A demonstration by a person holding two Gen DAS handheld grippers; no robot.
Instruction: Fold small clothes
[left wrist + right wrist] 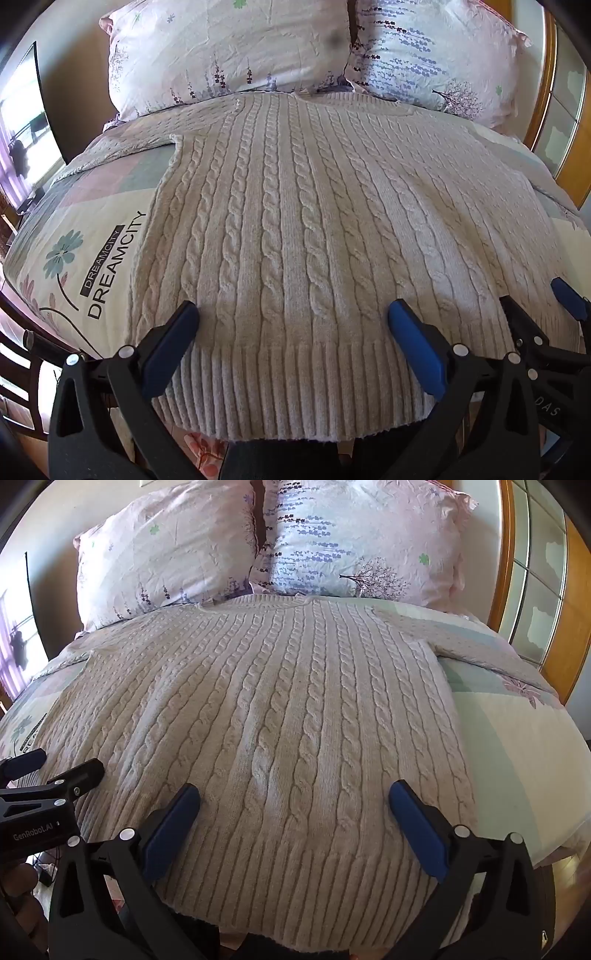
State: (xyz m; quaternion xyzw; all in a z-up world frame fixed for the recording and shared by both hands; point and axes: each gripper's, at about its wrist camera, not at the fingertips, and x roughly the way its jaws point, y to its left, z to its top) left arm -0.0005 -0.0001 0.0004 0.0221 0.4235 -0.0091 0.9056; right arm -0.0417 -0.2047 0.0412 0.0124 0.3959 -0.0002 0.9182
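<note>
A cream cable-knit sweater [295, 206] lies flat on the bed, ribbed hem toward me and neck at the pillows; it also shows in the right wrist view [280, 709]. One sleeve [125, 140] stretches out to the left, the other [476, 642] to the right. My left gripper [293, 314] is open, its jaws spread wide just above the hem on the sweater's left half. My right gripper [294, 794] is open, jaws spread above the hem on the right half. Each gripper shows at the edge of the other's view: right [539, 299], left [59, 766]. Neither holds anything.
Two floral pillows [229, 51] [362, 539] lean at the head of the bed. A patterned quilt [92, 251] with "DREAMCITY" print covers the bed. A wooden frame with glass panels [532, 576] stands at the right. A window [22, 122] is at the left.
</note>
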